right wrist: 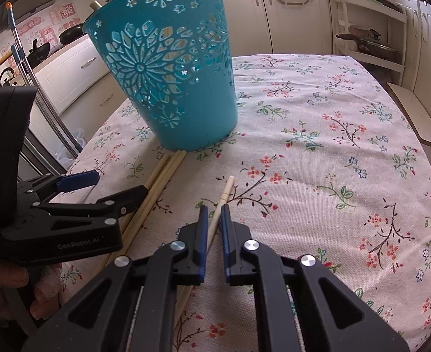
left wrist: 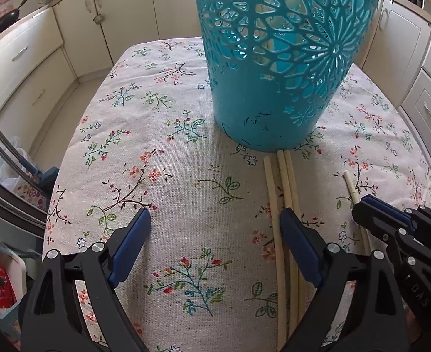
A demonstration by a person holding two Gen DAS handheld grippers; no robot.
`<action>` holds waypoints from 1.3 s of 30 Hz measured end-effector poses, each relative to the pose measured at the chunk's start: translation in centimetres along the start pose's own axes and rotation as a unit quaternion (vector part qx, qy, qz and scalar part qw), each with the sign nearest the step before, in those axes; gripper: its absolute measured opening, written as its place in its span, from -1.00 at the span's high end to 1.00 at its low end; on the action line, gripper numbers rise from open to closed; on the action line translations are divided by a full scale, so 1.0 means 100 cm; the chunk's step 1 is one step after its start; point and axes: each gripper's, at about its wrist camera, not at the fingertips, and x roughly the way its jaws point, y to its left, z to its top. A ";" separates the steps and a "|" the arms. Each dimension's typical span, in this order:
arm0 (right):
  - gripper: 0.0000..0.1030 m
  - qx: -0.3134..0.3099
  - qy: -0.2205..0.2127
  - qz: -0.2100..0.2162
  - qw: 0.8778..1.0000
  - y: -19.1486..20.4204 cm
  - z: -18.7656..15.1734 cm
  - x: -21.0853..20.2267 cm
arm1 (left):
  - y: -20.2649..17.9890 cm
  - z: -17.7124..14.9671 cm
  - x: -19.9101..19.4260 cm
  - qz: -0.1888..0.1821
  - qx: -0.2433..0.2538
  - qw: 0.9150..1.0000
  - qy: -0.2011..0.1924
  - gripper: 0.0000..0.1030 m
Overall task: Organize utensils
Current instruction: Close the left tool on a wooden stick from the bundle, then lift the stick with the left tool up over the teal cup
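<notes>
Teal basket holds sticks; right gripper clamps a chopstick; left gripper gapes.

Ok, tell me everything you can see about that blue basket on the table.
The teal plastic basket is a tall, round bucket shape, narrower at the base, its wall cut through with floral openwork above a solid lower band with dark scuffs. It stands on the floral tablecloth, looking tilted in these fisheye views. Pale sticks show inside through the holes. The tips of three chopsticks on the cloth reach its base. Neither gripper touches it.
</notes>
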 end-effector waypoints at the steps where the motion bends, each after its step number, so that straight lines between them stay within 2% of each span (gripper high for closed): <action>1: 0.82 0.000 0.000 0.000 1.000 0.000 0.000 0.000 | 0.000 0.000 0.000 0.000 0.000 1.000 0.000 -0.67; 6: 0.82 0.000 0.000 0.000 1.000 0.000 0.000 0.000 | -0.001 0.000 -0.001 0.000 0.003 1.000 -0.001 -0.66; 11: 0.82 0.000 -0.001 -0.001 1.000 0.000 0.000 0.000 | -0.003 0.001 -0.003 -0.012 0.014 1.000 -0.006 -0.42; 17: 0.82 0.000 -0.001 -0.001 1.000 0.000 0.000 0.000 | -0.011 0.000 -0.008 -0.027 0.029 0.999 -0.014 0.08; 22: 0.82 0.000 -0.001 0.000 1.000 0.000 -0.001 0.000 | -0.009 0.001 -0.009 -0.043 0.026 0.999 -0.015 0.76; 29: 0.82 0.000 -0.001 -0.001 1.000 0.000 -0.001 0.000 | -0.010 0.002 -0.008 -0.050 0.032 0.998 -0.009 0.79; 33: 0.82 0.000 -0.002 -0.001 1.000 0.001 -0.001 0.000 | -0.009 0.001 -0.008 -0.056 0.031 0.998 -0.012 0.89; 39: 0.82 -0.005 -0.003 -0.005 1.000 0.002 0.001 0.000 | -0.001 -0.003 -0.019 -0.065 0.019 0.997 -0.024 0.90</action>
